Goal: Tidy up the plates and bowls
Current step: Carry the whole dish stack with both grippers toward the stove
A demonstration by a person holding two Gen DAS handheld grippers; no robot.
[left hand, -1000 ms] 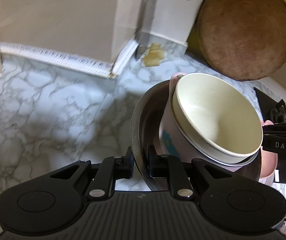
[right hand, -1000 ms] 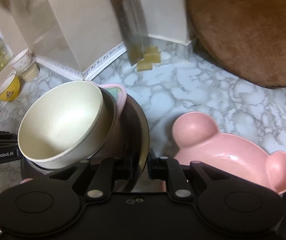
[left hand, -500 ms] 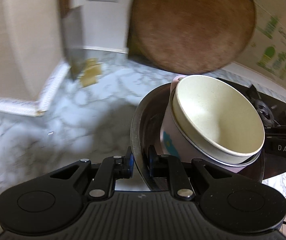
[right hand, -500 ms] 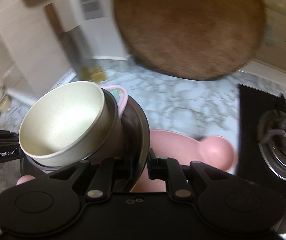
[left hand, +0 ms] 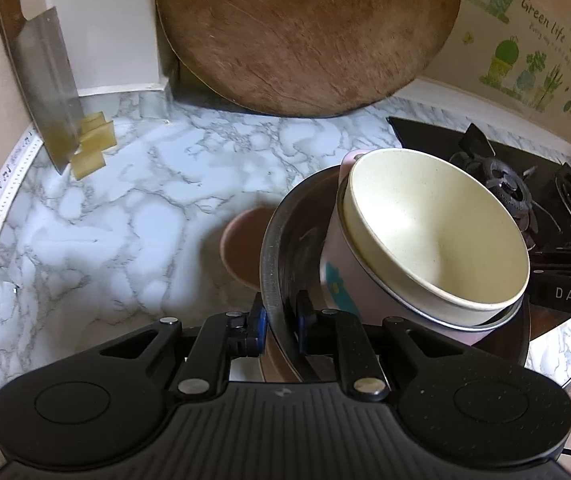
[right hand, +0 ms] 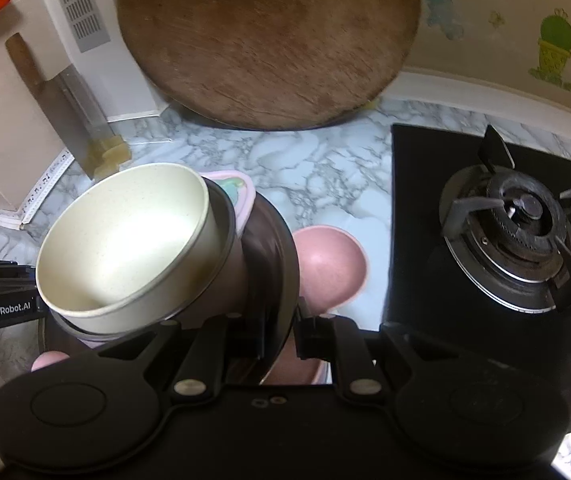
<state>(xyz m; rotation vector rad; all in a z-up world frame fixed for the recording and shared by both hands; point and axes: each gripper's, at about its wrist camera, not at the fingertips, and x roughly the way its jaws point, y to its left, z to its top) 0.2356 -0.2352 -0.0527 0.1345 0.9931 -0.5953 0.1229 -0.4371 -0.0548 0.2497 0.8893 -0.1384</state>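
Note:
A dark metal dish [left hand: 273,248] is held off the counter between both grippers. In it sits a pink bowl [left hand: 337,280], tilted, with a cream bowl [left hand: 437,232] nested inside. My left gripper [left hand: 279,320] is shut on the dish's near rim. The right gripper [right hand: 281,332] is shut on the opposite rim of the dish [right hand: 281,264], with the cream bowl [right hand: 125,240] to its left. Just below the dish, a pink bear-shaped plate [right hand: 329,264] lies on the marble counter [left hand: 125,208]; only one round ear shows in the left wrist view [left hand: 243,248].
A big round wooden board [left hand: 305,32] leans on the back wall. A cleaver [left hand: 45,88] stands at the left on yellowish blocks. A black gas stove [right hand: 517,240] fills the right side, close to the pink plate.
Both grippers have carried the dish with its bowls rightward along the counter. The wall corner has slid out at left, the stove has come in, and the pink plate now lies under the dish.

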